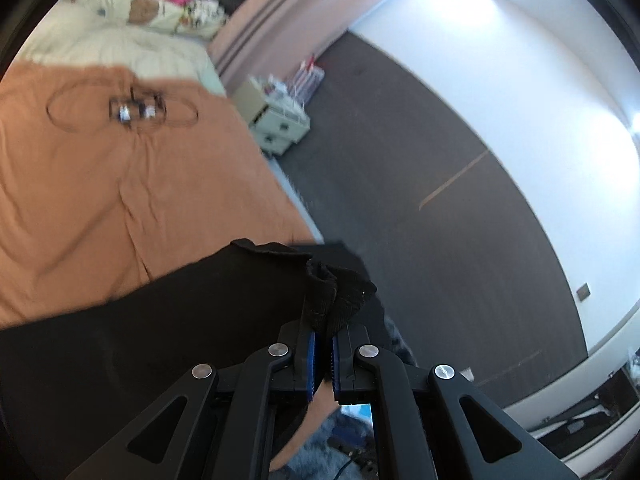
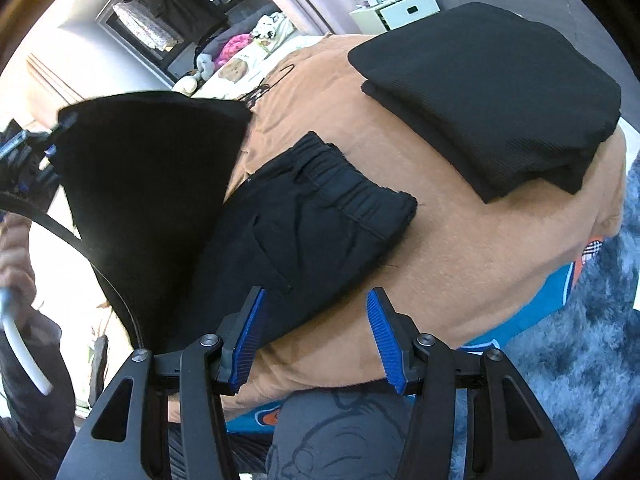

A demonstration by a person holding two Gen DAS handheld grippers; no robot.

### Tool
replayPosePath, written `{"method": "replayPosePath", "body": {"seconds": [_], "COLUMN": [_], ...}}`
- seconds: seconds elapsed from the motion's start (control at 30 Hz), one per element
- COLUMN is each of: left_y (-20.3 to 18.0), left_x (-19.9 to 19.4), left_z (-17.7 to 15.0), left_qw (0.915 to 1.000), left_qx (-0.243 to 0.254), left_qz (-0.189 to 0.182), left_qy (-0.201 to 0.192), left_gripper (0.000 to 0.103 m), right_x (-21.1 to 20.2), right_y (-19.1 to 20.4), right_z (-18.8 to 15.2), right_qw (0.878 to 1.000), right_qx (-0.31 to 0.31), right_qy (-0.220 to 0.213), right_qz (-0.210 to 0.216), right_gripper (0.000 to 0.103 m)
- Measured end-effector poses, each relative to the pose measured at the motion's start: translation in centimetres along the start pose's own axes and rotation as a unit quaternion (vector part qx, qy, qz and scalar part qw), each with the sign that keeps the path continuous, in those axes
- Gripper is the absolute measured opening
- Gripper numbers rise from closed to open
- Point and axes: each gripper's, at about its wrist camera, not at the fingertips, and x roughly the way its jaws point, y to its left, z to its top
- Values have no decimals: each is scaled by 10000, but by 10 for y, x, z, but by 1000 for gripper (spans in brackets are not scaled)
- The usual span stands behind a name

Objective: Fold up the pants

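Left gripper [image 1: 324, 346]: jaws nearly closed, blue pads pinching a bunched corner of the black pants [image 1: 224, 296]; cloth rises in a crumpled tuft just past the fingertips.

Right gripper [image 2: 316, 334]: jaws about half open, nothing between the pads; hovers over the orange blanket [image 2: 460, 264] at the pants' lower edge.

Pants, position: spread across the orange blanket on the bed; elastic waistband [image 2: 356, 184] lies flat to the right in the right wrist view, while the far end hangs lifted as a black sheet toward the left gripper at that view's left edge.

Neighbour: a folded black garment [image 2: 492, 88] sits beyond the waistband, apart from it.

Handling, judged: soft, light, limp fabric; drapes and sags from a single pinch, likely to slide or bunch on the fleecy blanket.

Grip advice: take hems or waistband corners, where seams and elastic give thicker purchase; a second hold near the waistband would keep the fold square.

Stage, judged: a fold in progress, not yet laid down.
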Motion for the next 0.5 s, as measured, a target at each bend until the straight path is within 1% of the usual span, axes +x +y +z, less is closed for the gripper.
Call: {"method": "replayPosePath", "body": {"seconds": [0.07, 0.13, 0.23, 0.37, 0.4, 0.43, 0.5], "left_y": [9, 14, 19, 28, 31, 35, 43], "left_x": [17, 24, 25, 16, 12, 9, 1], "left_z": [-18, -30, -47, -65, -67, -71, -79], "left_qw": [9996, 9990, 9985, 9983, 9984, 9986, 9988], "left_qx": [-124, -189, -218, -230, -236, -237, -243], "left_qz": [-84, -150, -191, -154, -131, -89, 2], "left_qy": [228, 365, 470, 508, 492, 464, 431], "left_gripper": [5, 5, 5, 6, 6, 7, 8], "right_x": [-3, -6, -6, -1, 0, 1, 2], "right_y": [-2, -2, -3, -1, 0, 1, 3], "right_z": [0, -1, 2, 4, 5, 4, 4], "right_qw": [10000, 10000, 10000, 9995, 9993, 9992, 9987], "right_qx": [-6, 8, 18, 40, 49, 61, 81], "right_qy": [12, 21, 26, 1, 3, -7, -45], "right_qz": [-21, -10, 85, 310, 364, 403, 493], "right_gripper": [50, 50, 50, 50, 54, 65, 70]}}
